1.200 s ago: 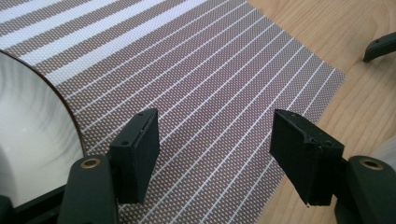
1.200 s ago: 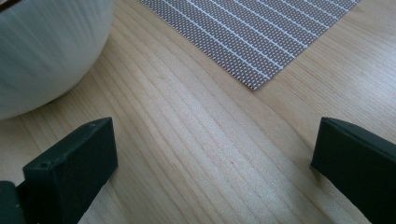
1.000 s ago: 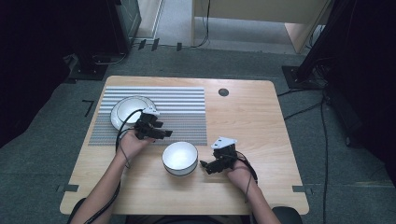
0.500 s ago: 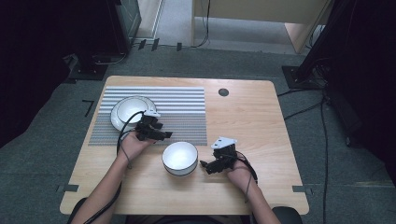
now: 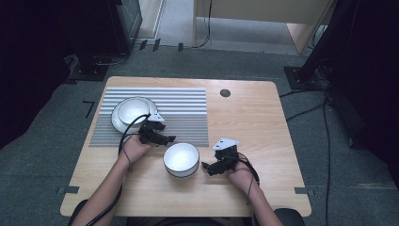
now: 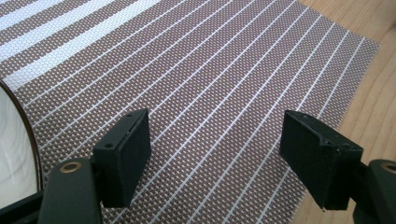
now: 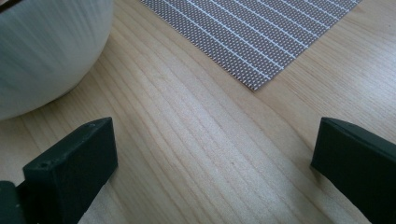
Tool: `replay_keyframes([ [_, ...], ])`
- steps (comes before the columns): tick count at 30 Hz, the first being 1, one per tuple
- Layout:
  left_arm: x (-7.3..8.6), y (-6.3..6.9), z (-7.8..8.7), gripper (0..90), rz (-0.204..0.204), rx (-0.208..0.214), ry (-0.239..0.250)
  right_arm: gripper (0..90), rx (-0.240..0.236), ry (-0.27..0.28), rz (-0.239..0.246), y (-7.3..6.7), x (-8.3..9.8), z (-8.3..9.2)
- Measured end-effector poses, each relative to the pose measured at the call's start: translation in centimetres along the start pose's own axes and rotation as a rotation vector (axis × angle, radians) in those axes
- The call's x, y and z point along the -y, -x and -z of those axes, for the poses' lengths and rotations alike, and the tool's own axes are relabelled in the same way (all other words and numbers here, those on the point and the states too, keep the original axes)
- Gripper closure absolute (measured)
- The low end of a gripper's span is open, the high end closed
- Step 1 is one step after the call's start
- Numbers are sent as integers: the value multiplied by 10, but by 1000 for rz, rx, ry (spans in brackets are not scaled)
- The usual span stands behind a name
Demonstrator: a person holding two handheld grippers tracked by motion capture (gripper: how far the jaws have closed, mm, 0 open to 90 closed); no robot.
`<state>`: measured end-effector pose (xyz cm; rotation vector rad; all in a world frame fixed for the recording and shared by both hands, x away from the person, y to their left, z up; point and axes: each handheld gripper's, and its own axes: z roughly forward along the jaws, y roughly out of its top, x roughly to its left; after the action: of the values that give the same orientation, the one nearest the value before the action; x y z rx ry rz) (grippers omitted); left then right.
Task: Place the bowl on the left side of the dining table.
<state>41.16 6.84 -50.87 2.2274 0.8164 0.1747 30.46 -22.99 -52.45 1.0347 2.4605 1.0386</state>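
Note:
A white bowl (image 5: pixel 181 159) stands on the bare wood near the table's front, between my two grippers. My left gripper (image 5: pixel 165 139) hovers over the striped placemat (image 5: pixel 188 101), just left of and behind the bowl. In the left gripper view, my left gripper (image 6: pixel 219 154) has just been opening its jaws and nothing is between them. A white plate (image 5: pixel 133 112) with a smaller dish in it lies on the mat, and its rim (image 6: pixel 14 140) shows at the left. My right gripper (image 5: pixel 207 167) rests right of the bowl (image 7: pixel 46 51). In the right gripper view, my right gripper (image 7: pixel 210 163) is open and empty over wood.
The wooden table (image 5: pixel 254 117) has a small dark round cap (image 5: pixel 225 92) at the back. The mat's corner (image 7: pixel 261 46) lies ahead of my right gripper. Dark furniture and cables stand on the floor beyond the table.
My left gripper has drifted a little away from the plate toward the bowl. The right gripper and the bowl have stayed where they were.

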Motion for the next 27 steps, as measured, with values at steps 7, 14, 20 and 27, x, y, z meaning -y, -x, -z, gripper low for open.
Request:
replay_keyframes([
  [7,4,2,-1,193,-42,1,19,0,0,0,1,0,0,0],
  [14,4,9,-3,188,-84,-41,3,0,0,0,1,0,0,0],
  [20,7,12,-6,117,-115,-45,16,0,0,0,0,0,0,0],
  [27,-5,10,-3,165,-45,-47,-60,0,-1,0,1,0,0,0],
])
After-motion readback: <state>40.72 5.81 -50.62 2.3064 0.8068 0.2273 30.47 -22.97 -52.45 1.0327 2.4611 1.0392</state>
